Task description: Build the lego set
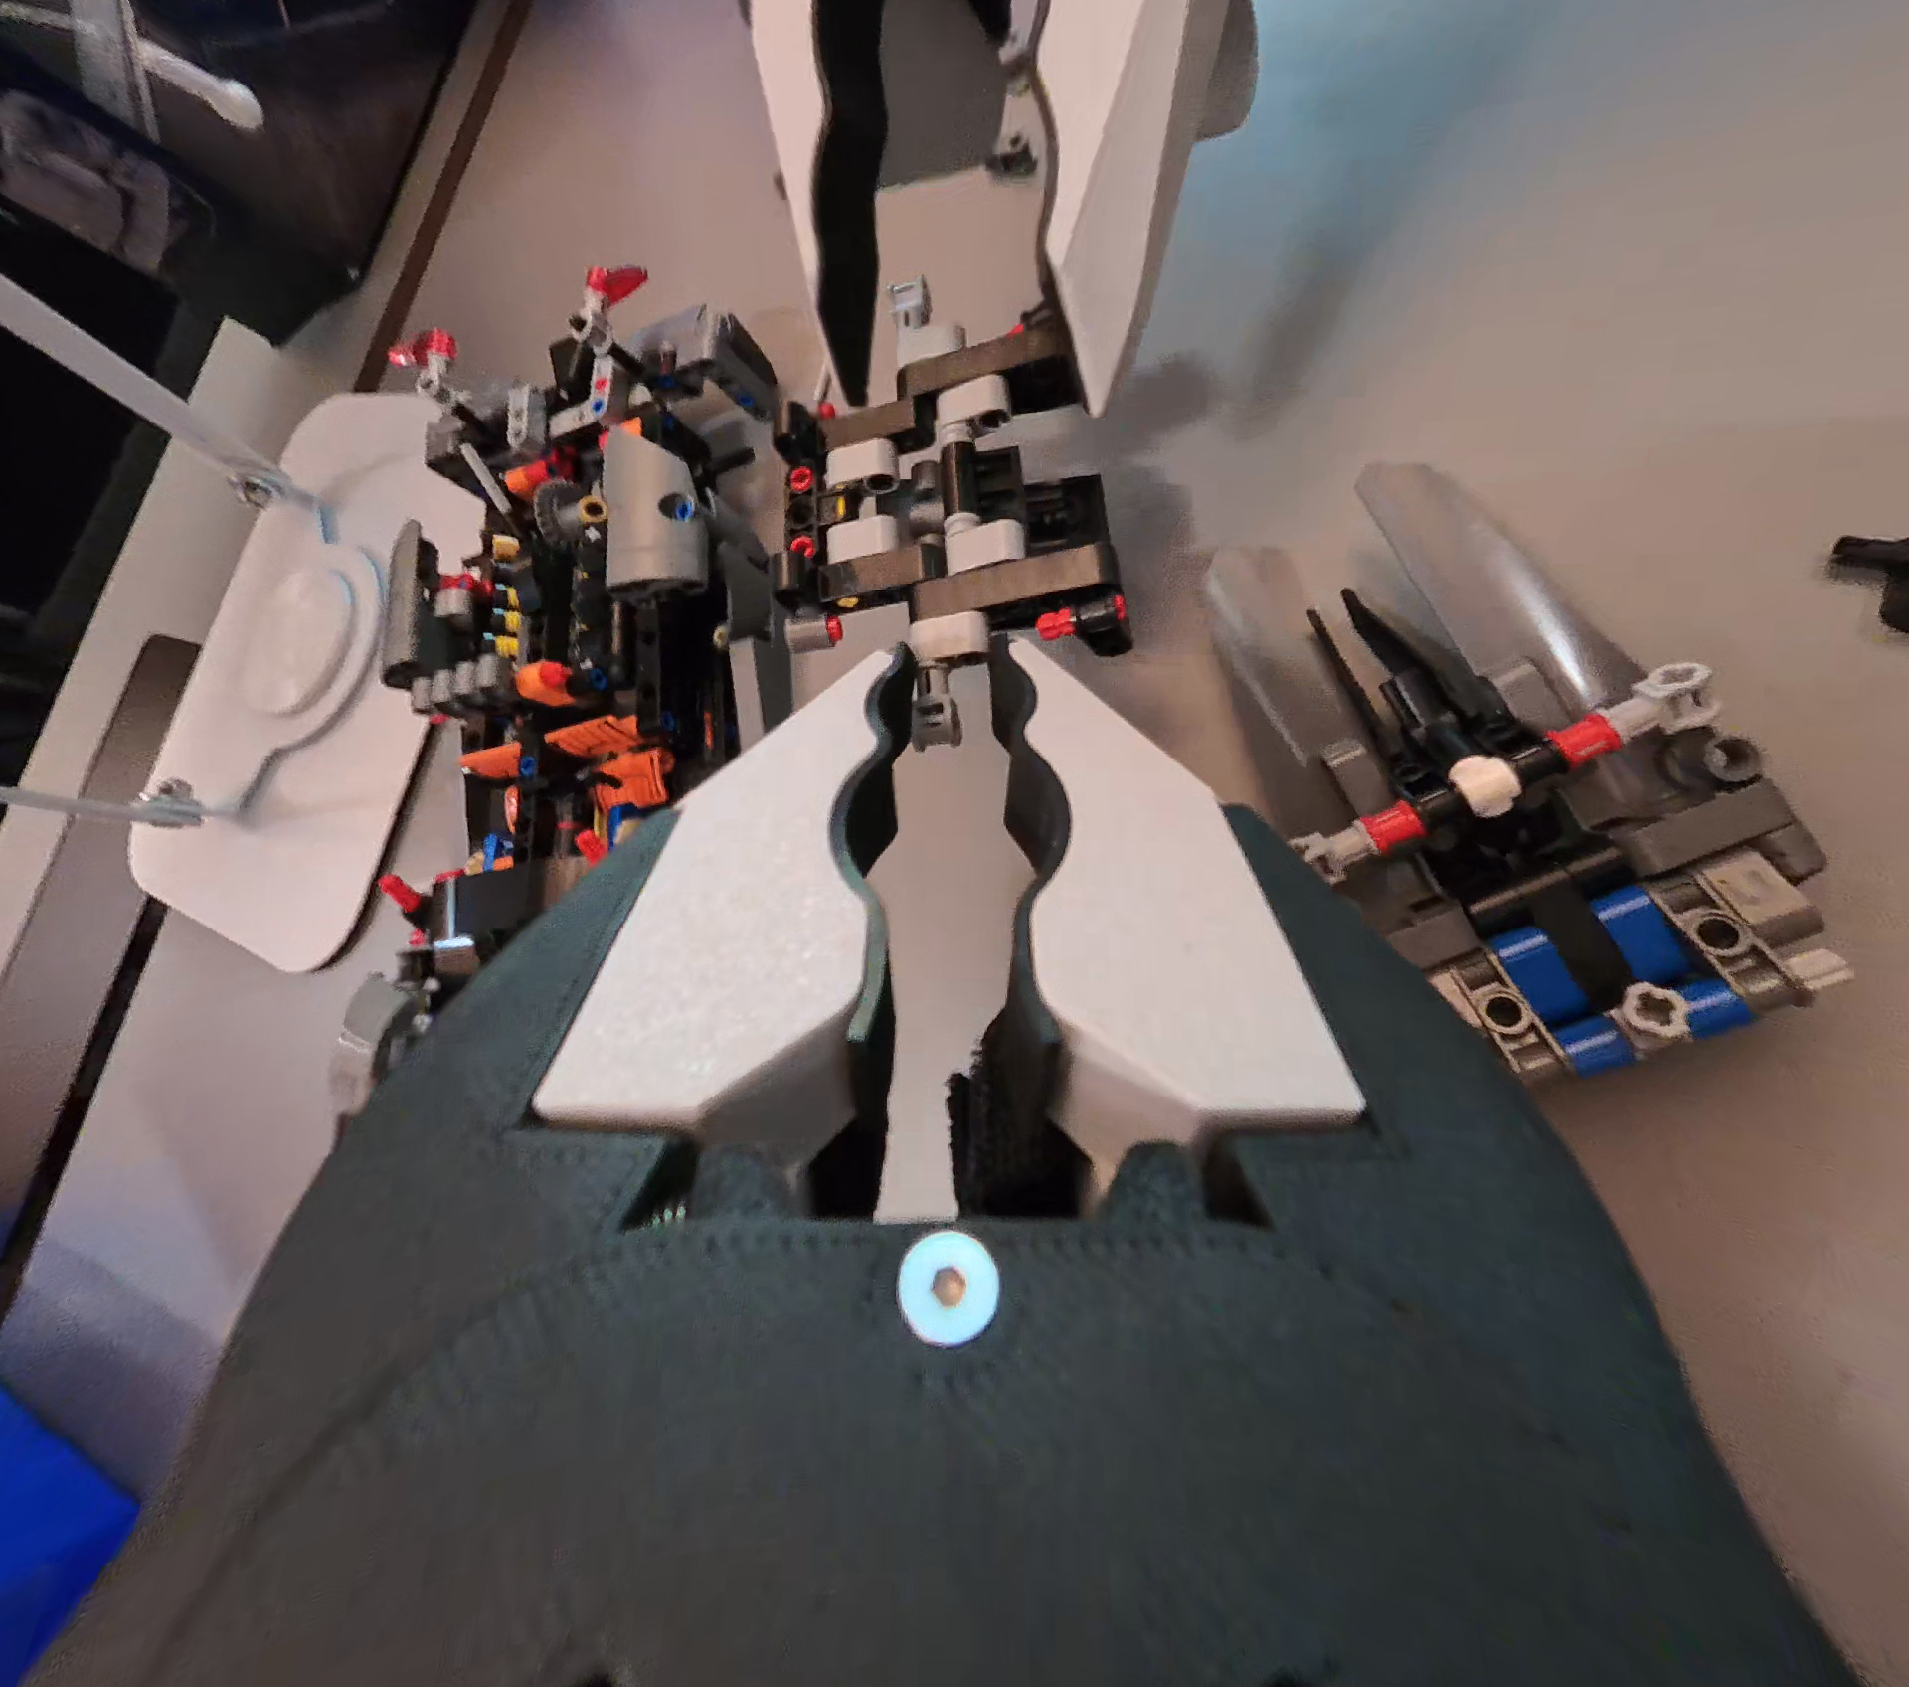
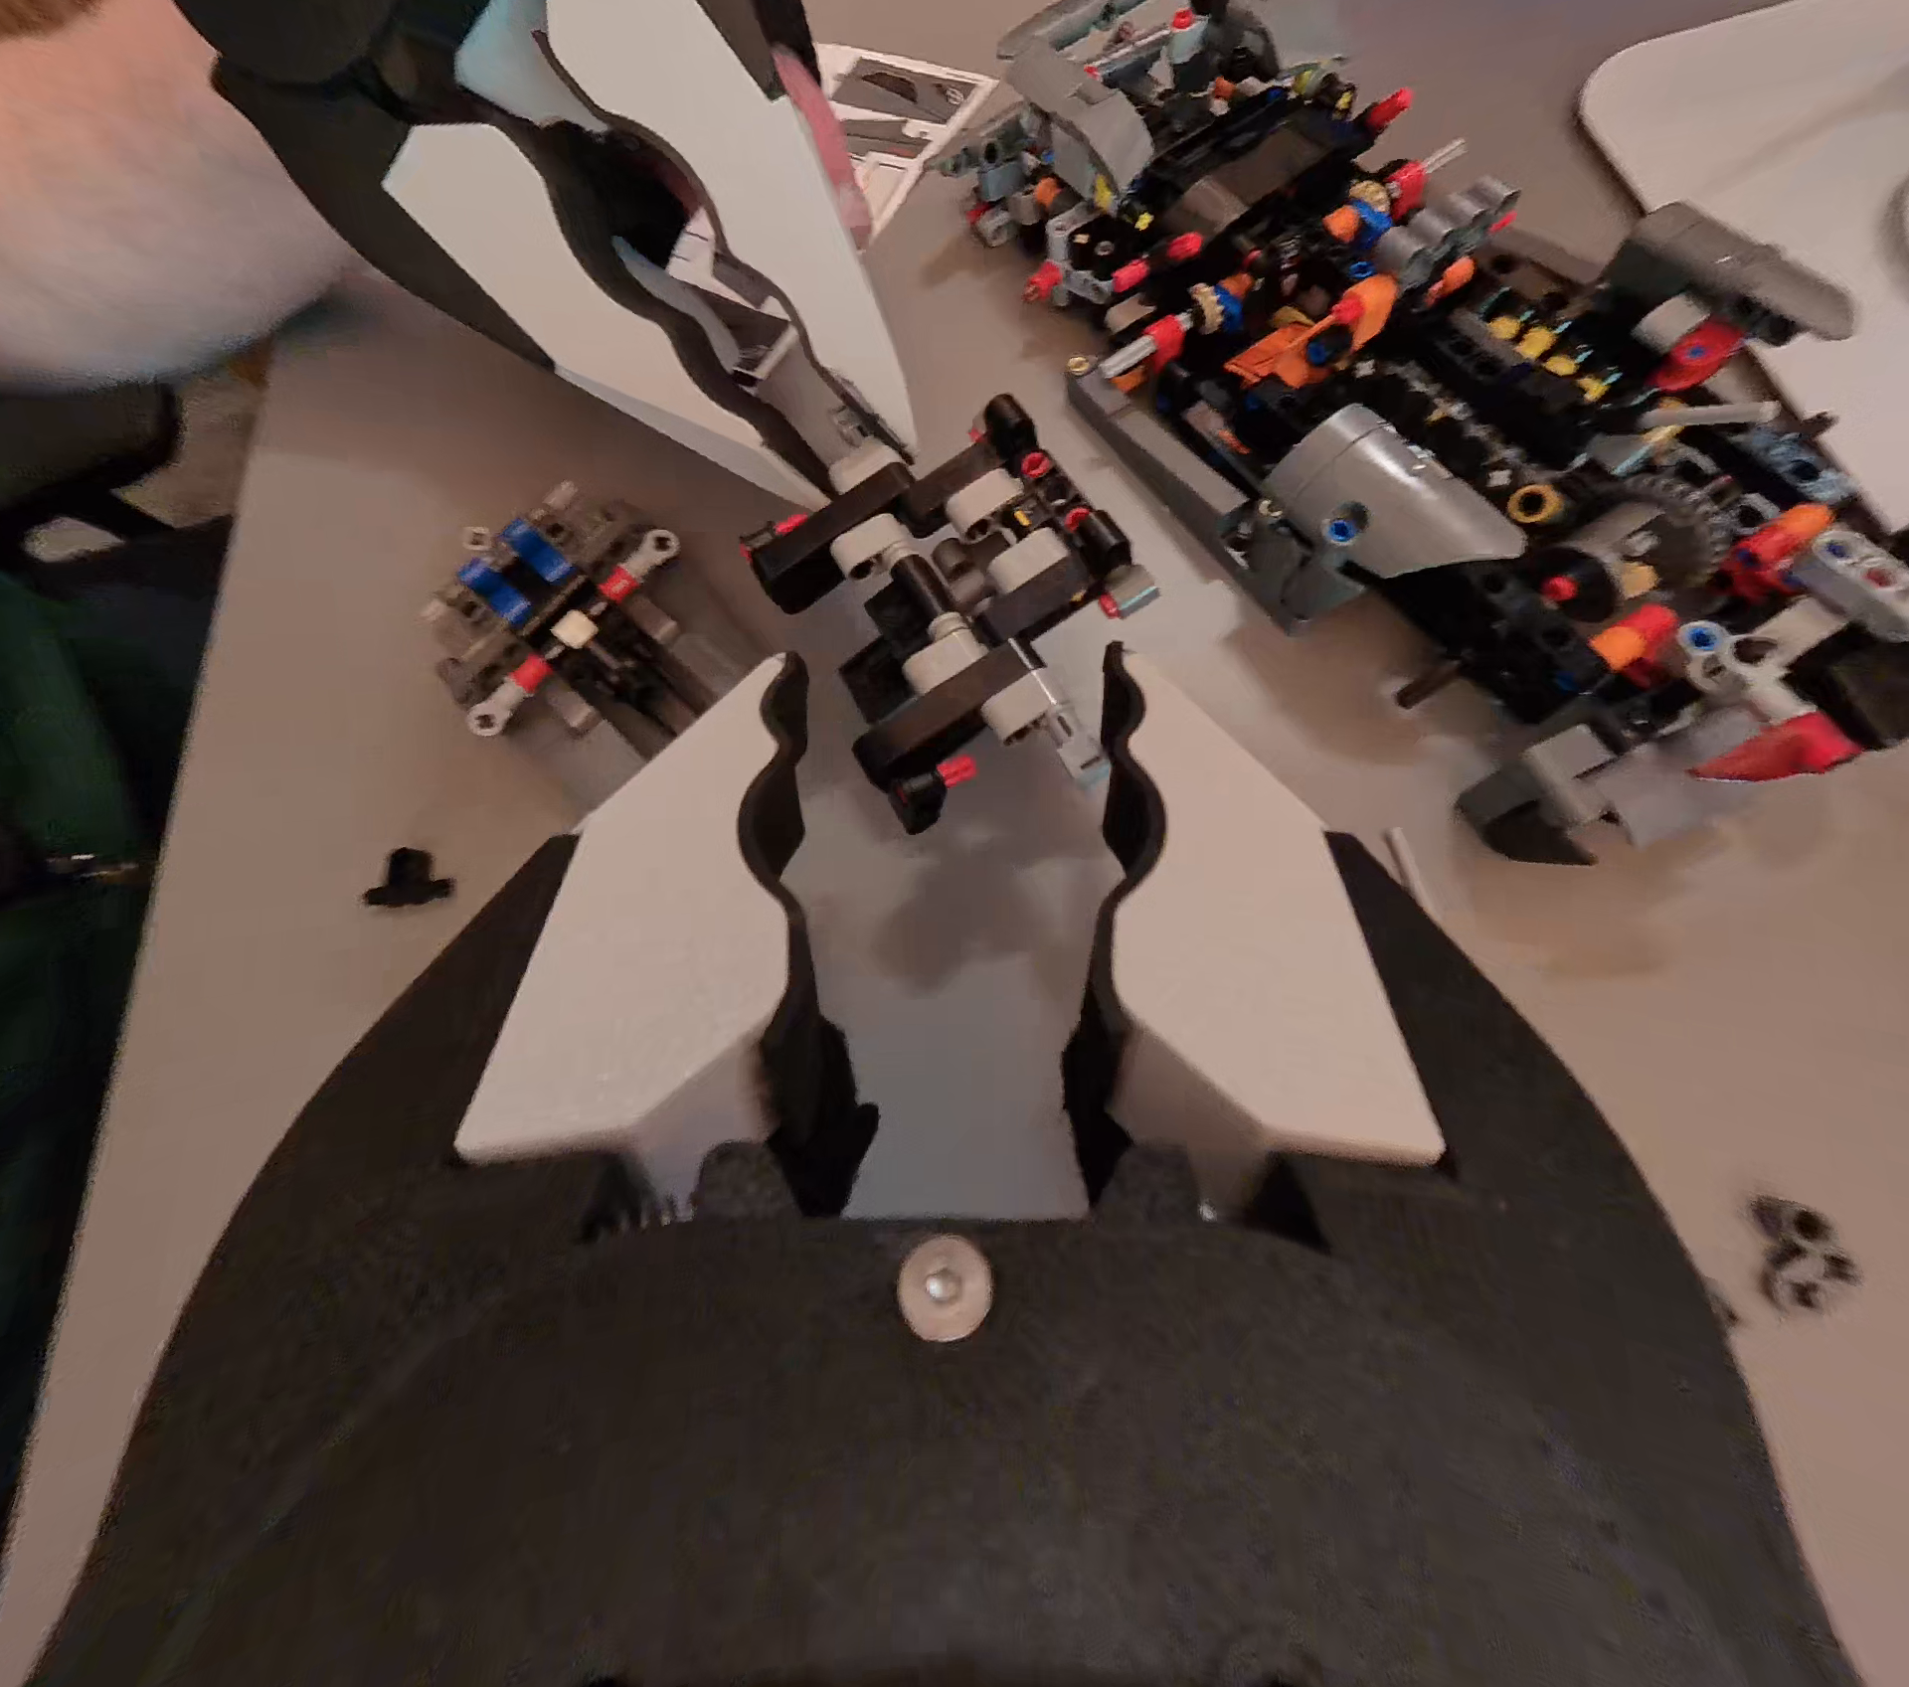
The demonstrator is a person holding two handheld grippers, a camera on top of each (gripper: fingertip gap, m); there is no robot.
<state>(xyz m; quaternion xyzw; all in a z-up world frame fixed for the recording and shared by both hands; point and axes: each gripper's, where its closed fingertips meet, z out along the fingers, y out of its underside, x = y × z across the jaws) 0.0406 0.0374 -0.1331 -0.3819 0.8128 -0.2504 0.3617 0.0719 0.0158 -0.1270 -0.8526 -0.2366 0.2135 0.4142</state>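
A black-and-grey Technic sub-assembly [image 1: 961,501] with red pins hangs a little above the table, between both grippers. My left gripper [image 1: 950,667] is shut on the grey connector at its near end. In the right wrist view this gripper [image 2: 868,460] comes in from the upper left and pinches that same end of the sub-assembly [image 2: 950,584]. My right gripper [image 2: 952,672] is open, its fingertips on either side of the sub-assembly's other end without gripping it. In the left wrist view it [image 1: 966,388] reaches in from above. The large car chassis [image 1: 599,584] [image 2: 1446,398] lies beside them.
A small grey, black and blue module [image 1: 1550,863] [image 2: 558,605] lies on the table. A white rounded plate [image 1: 289,708] [image 2: 1756,119] sits beyond the chassis. Loose black parts [image 2: 408,878] [image 2: 1803,1266] and a printed sheet [image 2: 899,109] lie about. The table edge [image 1: 444,171] runs behind the chassis. Spacing between my two grippers at the tips: around 5 cm.
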